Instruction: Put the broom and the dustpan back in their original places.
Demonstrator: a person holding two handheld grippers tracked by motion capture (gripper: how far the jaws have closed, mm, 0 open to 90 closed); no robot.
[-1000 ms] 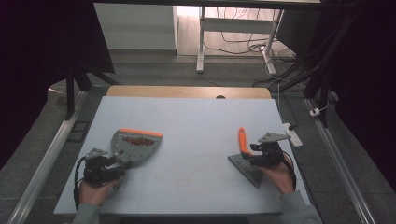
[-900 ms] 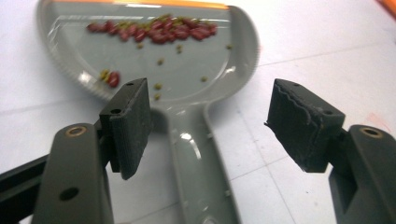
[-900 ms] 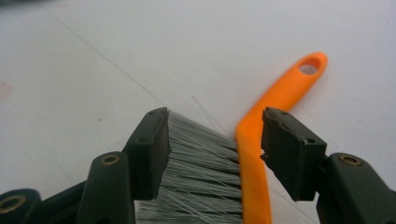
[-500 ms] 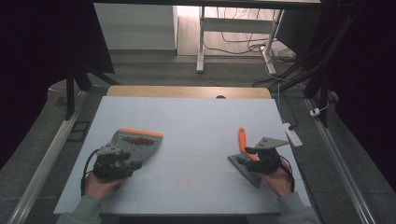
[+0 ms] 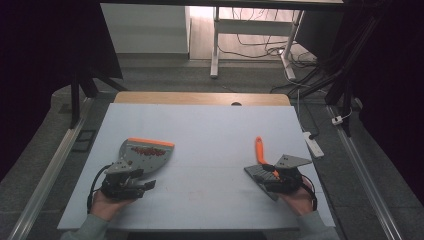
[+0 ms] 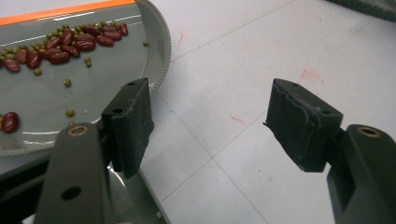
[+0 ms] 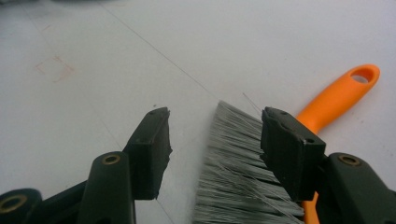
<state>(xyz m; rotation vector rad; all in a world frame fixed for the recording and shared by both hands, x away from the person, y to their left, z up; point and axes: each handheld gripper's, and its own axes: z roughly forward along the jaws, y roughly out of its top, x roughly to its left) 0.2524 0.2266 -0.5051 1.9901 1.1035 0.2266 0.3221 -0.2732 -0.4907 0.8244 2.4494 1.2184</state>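
Note:
A grey dustpan (image 5: pixel 145 156) with an orange front edge lies at the table's left. Red beans (image 6: pixel 70 42) and small green ones are scattered in its pan (image 6: pixel 93 93). My left gripper (image 5: pixel 137 182) sits at the pan's near side. In the left gripper view it (image 6: pixel 210 107) stands open over bare table, its left jaw by the pan's rim. At the right lies a brush (image 5: pixel 259 149) with an orange handle (image 7: pixel 336 98) and grey bristles (image 7: pixel 233 158). My right gripper (image 5: pixel 272 177) hovers over the bristles. In the right gripper view it (image 7: pixel 215 135) is open, and the pads do not press the bristles.
The white table (image 5: pixel 210 135) has a wooden strip along its far edge. A white power strip (image 5: pixel 312 142) lies off the right edge. Metal rails run along both sides of the table, and desk legs and cables stand beyond it.
The right hand has slid toward the near edge and a little left, onto the brush's bristle end. The left hand has shifted slightly right beside the dustpan.

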